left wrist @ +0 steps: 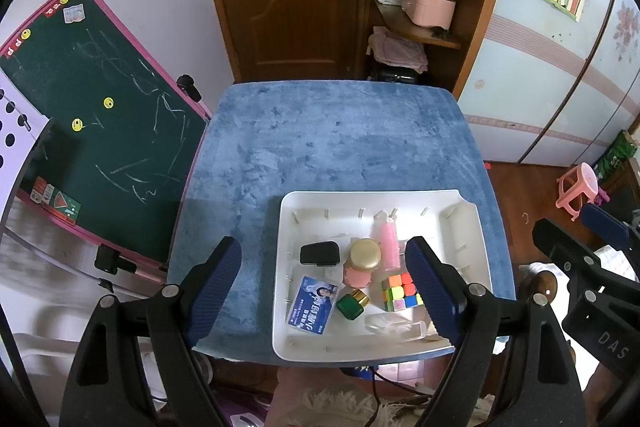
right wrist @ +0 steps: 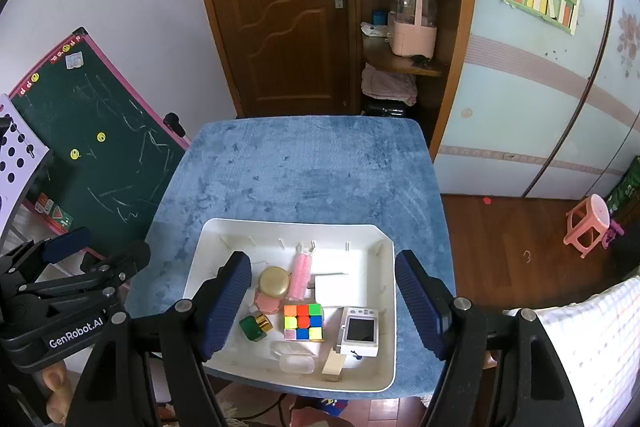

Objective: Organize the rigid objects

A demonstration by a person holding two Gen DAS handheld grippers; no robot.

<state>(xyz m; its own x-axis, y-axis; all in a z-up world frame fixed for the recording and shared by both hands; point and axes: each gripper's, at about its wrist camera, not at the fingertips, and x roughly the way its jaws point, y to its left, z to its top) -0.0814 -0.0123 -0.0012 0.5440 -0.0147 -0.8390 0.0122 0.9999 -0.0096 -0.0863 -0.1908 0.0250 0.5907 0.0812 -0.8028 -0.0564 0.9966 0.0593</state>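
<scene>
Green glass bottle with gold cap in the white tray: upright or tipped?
Tipped. The green glass bottle with gold cap lies on its side on the white plastic tray, cap pointing sideways toward the multicoloured puzzle cube.

Blue plush-covered table (right wrist: pixel 304 167) with 1 white tray (right wrist: pixel 296 227) near its front edge.

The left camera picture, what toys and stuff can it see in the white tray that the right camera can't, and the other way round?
Only the left wrist view shows the black case and the blue card; in the right view a finger covers that corner. Only the right wrist view shows the small white gadget with a dark screen, the white box and the wooden block. Both show the white tray, puzzle cube, green bottle, gold-lidded jar, pink hair roller, and both grippers open and empty above it.
</scene>
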